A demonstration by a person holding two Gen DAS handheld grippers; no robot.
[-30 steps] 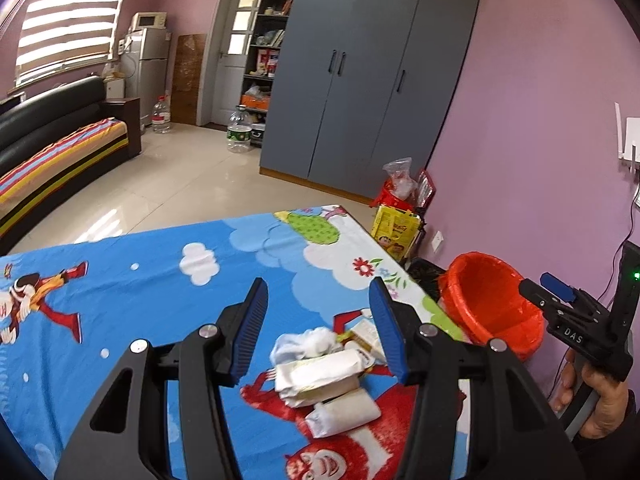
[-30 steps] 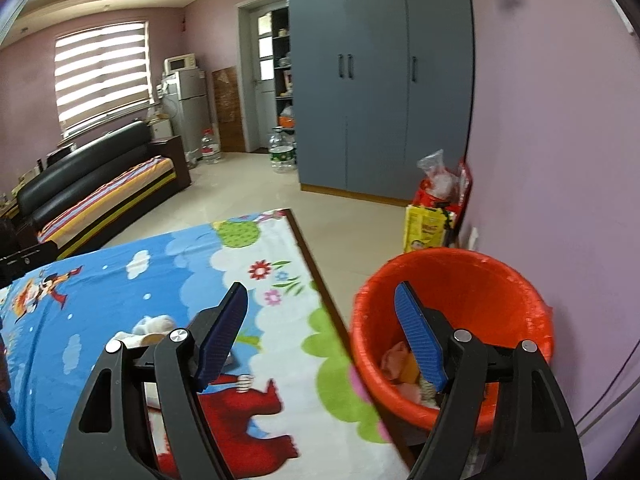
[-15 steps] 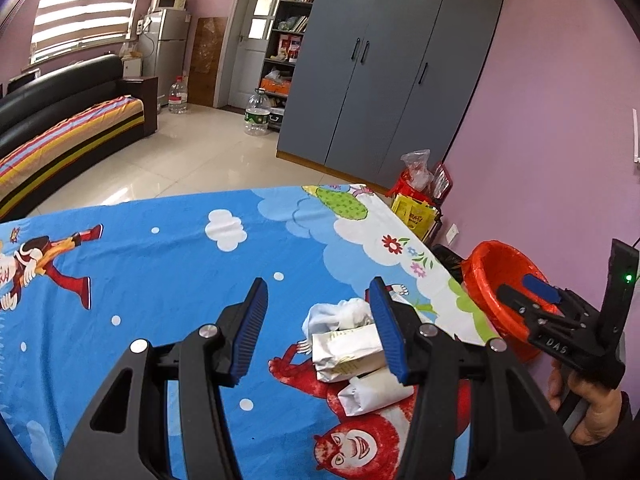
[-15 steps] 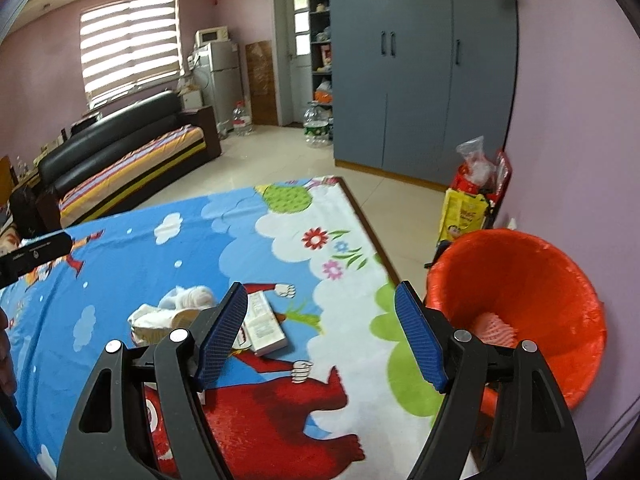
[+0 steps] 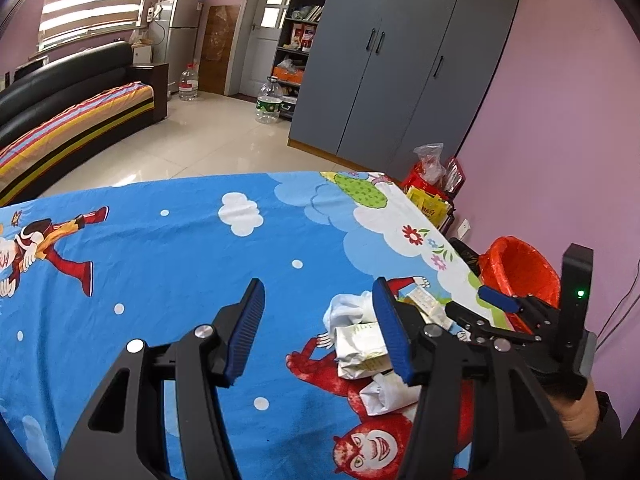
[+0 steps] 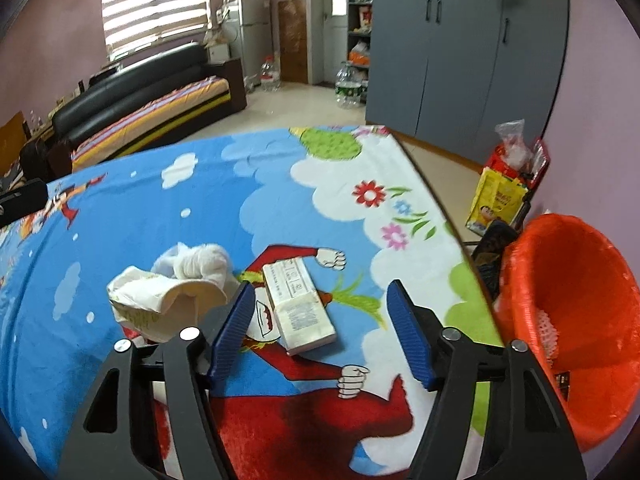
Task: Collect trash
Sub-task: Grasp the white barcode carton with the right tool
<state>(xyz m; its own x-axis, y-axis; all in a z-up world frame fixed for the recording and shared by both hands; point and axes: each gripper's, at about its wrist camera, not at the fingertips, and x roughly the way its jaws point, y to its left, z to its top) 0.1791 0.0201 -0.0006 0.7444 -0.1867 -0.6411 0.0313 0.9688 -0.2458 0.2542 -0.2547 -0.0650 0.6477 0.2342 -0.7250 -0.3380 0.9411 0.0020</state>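
We are between pickups: both the left gripper (image 5: pixel 320 330) and right gripper (image 6: pixel 322 330) gape empty. Next, we likely pinch the flat packet (image 6: pixel 298 310) near the bed's (image 6: pixel 240 184) right edge, then drop it into the bin (image 6: pixel 576 320).

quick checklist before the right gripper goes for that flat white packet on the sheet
1. Right gripper open, holding nothing: ok.
2. Flat white packet lies ahead between its fingers: ok.
3. Packet apart from the crumpled wrapper and tissue wad: ok.
4. Left gripper open, out of the way: ok.
5. Red bin beside the bed, mouth open: ok.
6. Room left in the bin: cannot tell.
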